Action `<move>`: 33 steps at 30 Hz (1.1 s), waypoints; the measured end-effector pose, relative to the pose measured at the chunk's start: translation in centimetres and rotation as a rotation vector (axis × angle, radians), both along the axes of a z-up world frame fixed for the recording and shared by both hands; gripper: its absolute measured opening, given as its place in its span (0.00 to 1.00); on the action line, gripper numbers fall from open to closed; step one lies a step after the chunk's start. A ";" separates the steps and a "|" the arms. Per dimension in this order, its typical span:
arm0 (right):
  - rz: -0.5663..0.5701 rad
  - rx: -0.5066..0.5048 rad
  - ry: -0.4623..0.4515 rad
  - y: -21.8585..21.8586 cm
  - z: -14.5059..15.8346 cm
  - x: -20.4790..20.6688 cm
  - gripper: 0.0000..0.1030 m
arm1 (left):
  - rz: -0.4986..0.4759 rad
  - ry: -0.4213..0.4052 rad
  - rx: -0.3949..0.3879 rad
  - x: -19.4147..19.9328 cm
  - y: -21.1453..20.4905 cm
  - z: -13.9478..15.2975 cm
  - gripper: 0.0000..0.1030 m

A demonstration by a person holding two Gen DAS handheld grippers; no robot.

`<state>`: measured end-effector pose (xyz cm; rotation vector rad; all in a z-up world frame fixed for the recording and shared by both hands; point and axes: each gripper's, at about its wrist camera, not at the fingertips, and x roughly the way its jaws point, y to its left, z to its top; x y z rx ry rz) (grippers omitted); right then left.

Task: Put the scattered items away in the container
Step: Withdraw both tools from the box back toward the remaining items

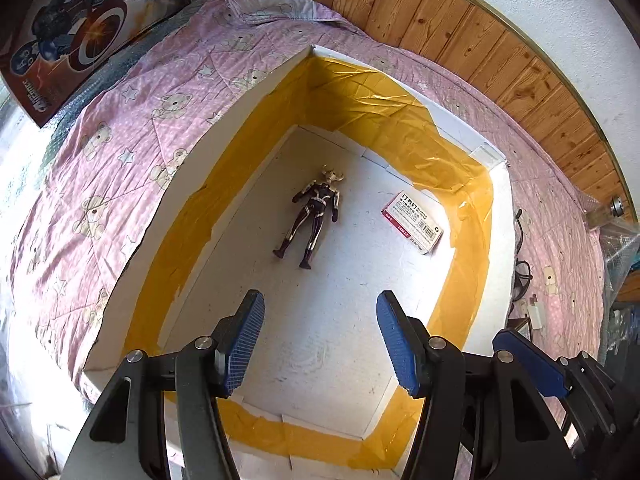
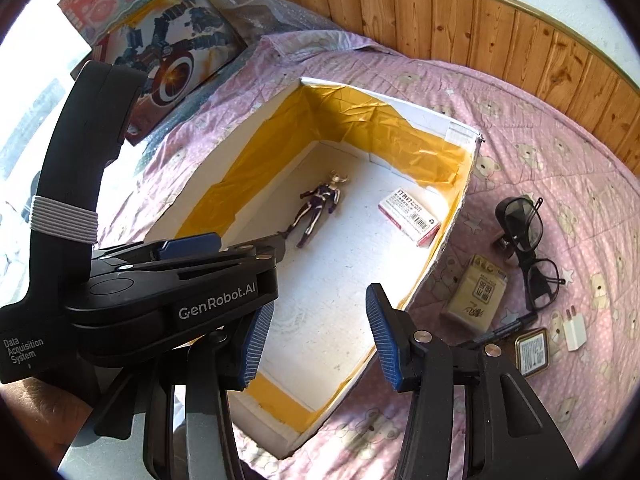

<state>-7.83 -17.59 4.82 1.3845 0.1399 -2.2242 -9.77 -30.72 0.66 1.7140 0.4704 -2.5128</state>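
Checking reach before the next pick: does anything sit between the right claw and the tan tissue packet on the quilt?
Nothing visible does. The open right claw hangs over the white foam box's rim, with the tan tissue packet just beyond on bare pink quilt.

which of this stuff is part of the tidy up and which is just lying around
Part of the job: box; figure and small carton already inside; glasses, tissue pack, pen, tin and plug out on the quilt.

Lying about: toy boxes, bubble wrap.
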 end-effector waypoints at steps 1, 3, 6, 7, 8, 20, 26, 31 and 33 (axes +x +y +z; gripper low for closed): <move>0.002 -0.003 0.007 -0.1 0.3 0.5 0.50 | 0.002 0.007 0.002 0.5 -0.1 0.3 0.58; 0.008 0.000 0.022 -0.3 0.8 1.5 0.50 | 0.008 0.022 0.009 1.3 -0.3 0.8 0.58; 0.009 0.003 0.040 -0.5 1.4 2.6 0.50 | 0.019 0.037 0.019 2.6 -0.6 1.4 0.58; 0.008 0.001 0.044 -0.5 1.6 3.0 0.50 | 0.023 0.042 0.023 2.9 -0.7 1.6 0.58; 0.006 -0.001 0.047 -0.5 1.7 3.3 0.50 | 0.024 0.047 0.025 3.3 -0.8 1.7 0.58; -0.043 -0.059 0.081 0.8 2.9 6.5 0.50 | 0.000 0.125 0.053 6.7 0.0 4.2 0.58; -0.053 -0.081 0.087 1.4 2.7 7.6 0.50 | -0.003 0.157 0.072 8.1 0.7 4.9 0.58; -0.073 -0.124 0.105 2.9 2.5 8.7 0.50 | -0.016 0.189 0.067 9.5 1.6 5.6 0.58; -0.075 -0.140 0.107 3.6 2.4 9.0 0.50 | -0.031 0.211 0.060 10.0 2.2 6.0 0.59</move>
